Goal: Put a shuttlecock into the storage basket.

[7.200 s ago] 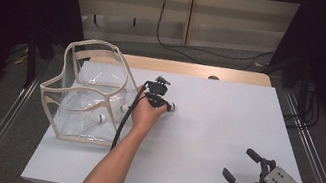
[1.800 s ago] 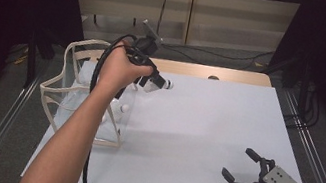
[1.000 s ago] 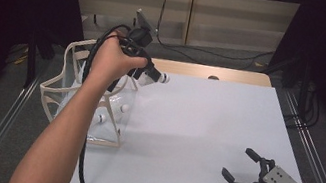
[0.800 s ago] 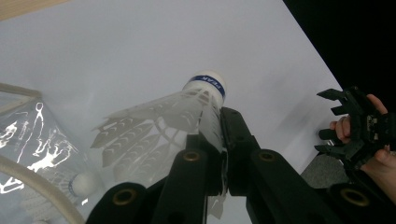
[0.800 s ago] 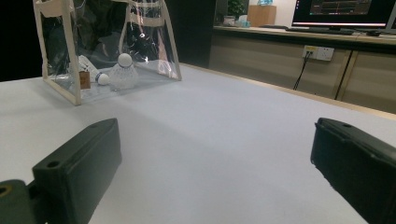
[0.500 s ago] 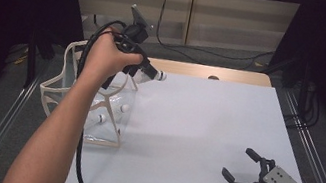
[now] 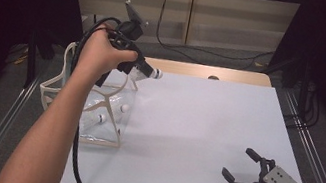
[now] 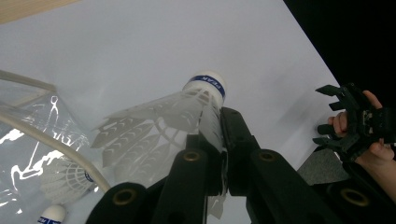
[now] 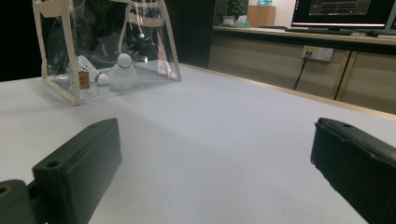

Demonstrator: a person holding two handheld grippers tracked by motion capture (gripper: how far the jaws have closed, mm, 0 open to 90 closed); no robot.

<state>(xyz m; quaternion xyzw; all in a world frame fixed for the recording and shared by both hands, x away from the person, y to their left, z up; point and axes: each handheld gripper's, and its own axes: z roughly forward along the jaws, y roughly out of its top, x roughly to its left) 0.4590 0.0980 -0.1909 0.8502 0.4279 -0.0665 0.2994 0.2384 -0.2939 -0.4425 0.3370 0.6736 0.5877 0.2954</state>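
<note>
White shuttlecock (image 8: 187,116) with white cork tip and blue band, lettering on the band too small to read surely. Clear plastic bag (image 7: 96,110) with cream trim, glinting white reflections; two more white shuttlecocks (image 9: 122,72) inside, blue-banded as well. Pale grey-white table (image 7: 205,129) with light wood edge at the far side. Black left gripper (image 8: 219,154), black right gripper (image 7: 242,179) with grey plate.

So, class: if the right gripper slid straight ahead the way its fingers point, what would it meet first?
Probably nothing close: the right gripper, open, faces bare white table. The clear bag sits off to the left of its line, though depth is uncertain.
</note>
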